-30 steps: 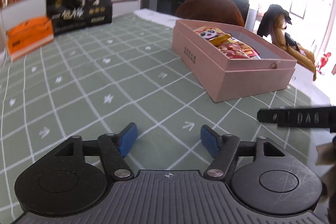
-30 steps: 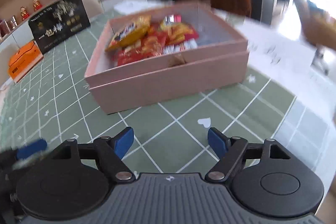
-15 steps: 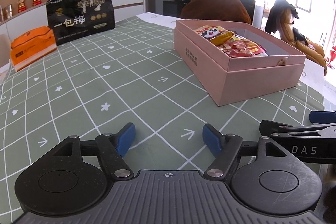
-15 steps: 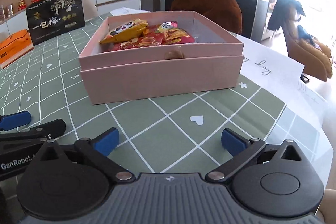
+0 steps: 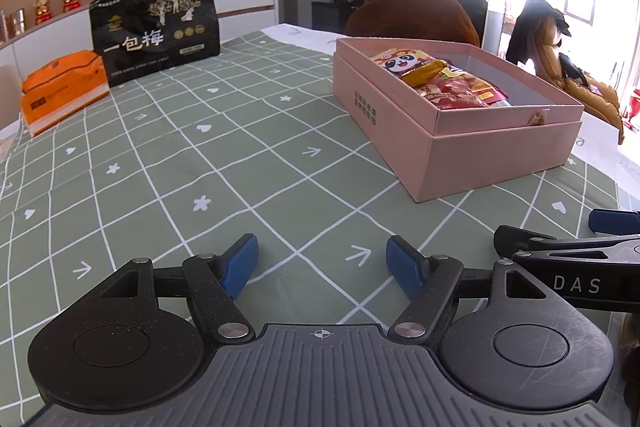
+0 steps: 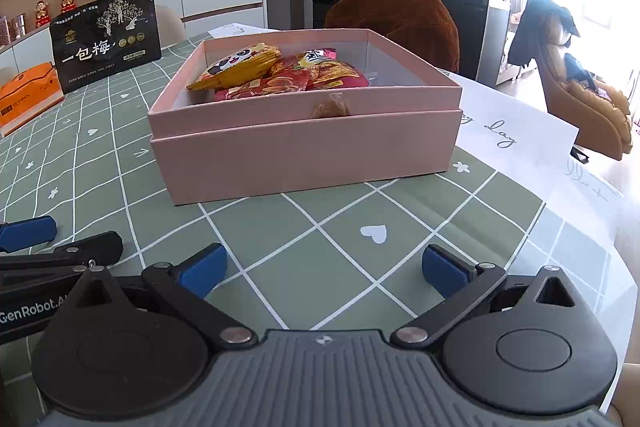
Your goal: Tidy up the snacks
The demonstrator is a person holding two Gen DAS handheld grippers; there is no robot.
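While both grippers gape, snacks [image 6: 280, 75] fill box [image 6: 304, 155].

Matt pink cardboard box [image 6: 304, 151]; glossy snack packets [image 6: 280, 77]; cloth tablecloth [image 5: 224, 163].

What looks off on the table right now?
Nothing is spilled or damaged. The snack packets lie loosely piled at one end of the pink box. The black plum bag and orange package remain outside it, at the far edge.
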